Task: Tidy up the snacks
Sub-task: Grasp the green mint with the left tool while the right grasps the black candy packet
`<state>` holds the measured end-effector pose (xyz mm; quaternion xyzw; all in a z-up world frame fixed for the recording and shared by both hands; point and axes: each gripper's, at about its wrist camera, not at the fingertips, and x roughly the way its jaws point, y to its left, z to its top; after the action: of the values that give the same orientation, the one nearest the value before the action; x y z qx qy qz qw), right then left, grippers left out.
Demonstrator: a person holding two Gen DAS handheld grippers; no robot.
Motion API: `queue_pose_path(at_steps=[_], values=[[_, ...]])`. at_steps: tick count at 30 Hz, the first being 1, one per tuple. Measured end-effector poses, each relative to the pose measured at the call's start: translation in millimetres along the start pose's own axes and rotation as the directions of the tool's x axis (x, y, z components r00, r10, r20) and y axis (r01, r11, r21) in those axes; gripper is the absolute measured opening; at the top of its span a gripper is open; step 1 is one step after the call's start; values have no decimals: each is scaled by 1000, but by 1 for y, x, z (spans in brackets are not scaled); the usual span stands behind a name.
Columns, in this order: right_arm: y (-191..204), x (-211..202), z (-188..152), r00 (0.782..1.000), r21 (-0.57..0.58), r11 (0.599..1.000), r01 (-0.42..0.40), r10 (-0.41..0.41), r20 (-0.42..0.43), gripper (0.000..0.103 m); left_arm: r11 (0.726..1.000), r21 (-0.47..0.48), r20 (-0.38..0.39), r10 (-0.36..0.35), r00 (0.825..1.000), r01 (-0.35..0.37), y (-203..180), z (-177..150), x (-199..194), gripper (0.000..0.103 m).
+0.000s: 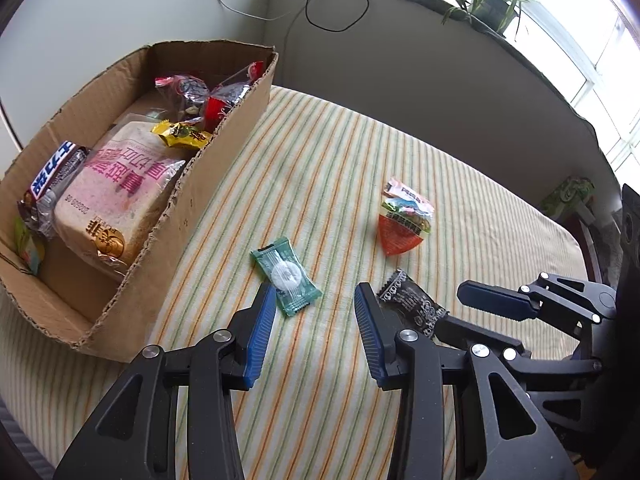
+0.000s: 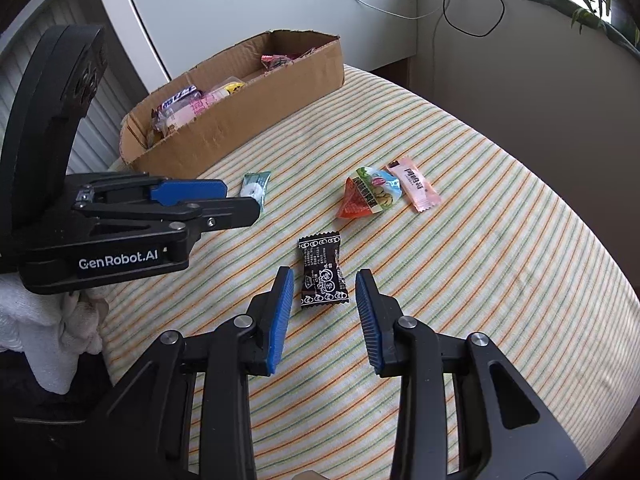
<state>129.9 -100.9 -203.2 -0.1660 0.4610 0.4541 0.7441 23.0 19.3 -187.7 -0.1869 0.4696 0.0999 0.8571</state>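
Observation:
A cardboard box (image 1: 224, 184) at the left holds a bread pack (image 1: 120, 184), a chocolate bar and several small snacks; it also shows in the right wrist view (image 2: 248, 120). On the striped cloth lie a green candy (image 1: 286, 276), a black candy (image 1: 412, 306), an orange triangular snack (image 1: 400, 232) and a pink packet (image 2: 414, 188). My left gripper (image 1: 316, 296) is open and empty just short of the green candy (image 2: 254, 186). My right gripper (image 2: 324, 280) is open around the black candy (image 2: 322, 270), not closed on it.
The striped cloth (image 1: 320, 160) covers the table, which drops off at the right edge. A grey wall with cables stands behind the table. Potted plants (image 1: 490, 0) sit on the window ledge. A white cloth (image 2: 44, 320) lies at the left.

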Motion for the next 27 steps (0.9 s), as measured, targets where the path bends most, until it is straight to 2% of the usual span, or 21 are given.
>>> queue_pose_path(at_steps=[8, 17, 19, 22, 23, 27], values=[[-2, 14, 0, 1000, -8, 1000, -9, 9, 2, 34, 997, -47, 13, 57, 998, -56, 1, 6, 16, 39], [1, 24, 3, 1000, -48, 999, 25, -26, -2, 34, 996, 6, 30, 88, 996, -88, -7, 1, 29, 39], [3, 25, 4, 999, -62, 997, 38, -39, -4, 34, 995, 18, 35, 97, 995, -98, -10, -1, 29, 35], [7, 27, 4, 999, -81, 996, 46, -47, -10, 33, 994, 27, 42, 101, 994, -102, -10, -3, 28, 23], [8, 27, 4, 998, -88, 995, 54, -55, -10, 30, 994, 29, 44, 100, 994, -102, -7, -2, 28, 21], [8, 27, 5, 998, -91, 994, 57, -59, -12, 28, 995, 37, 48, 94, 994, -96, -6, -3, 28, 21]])
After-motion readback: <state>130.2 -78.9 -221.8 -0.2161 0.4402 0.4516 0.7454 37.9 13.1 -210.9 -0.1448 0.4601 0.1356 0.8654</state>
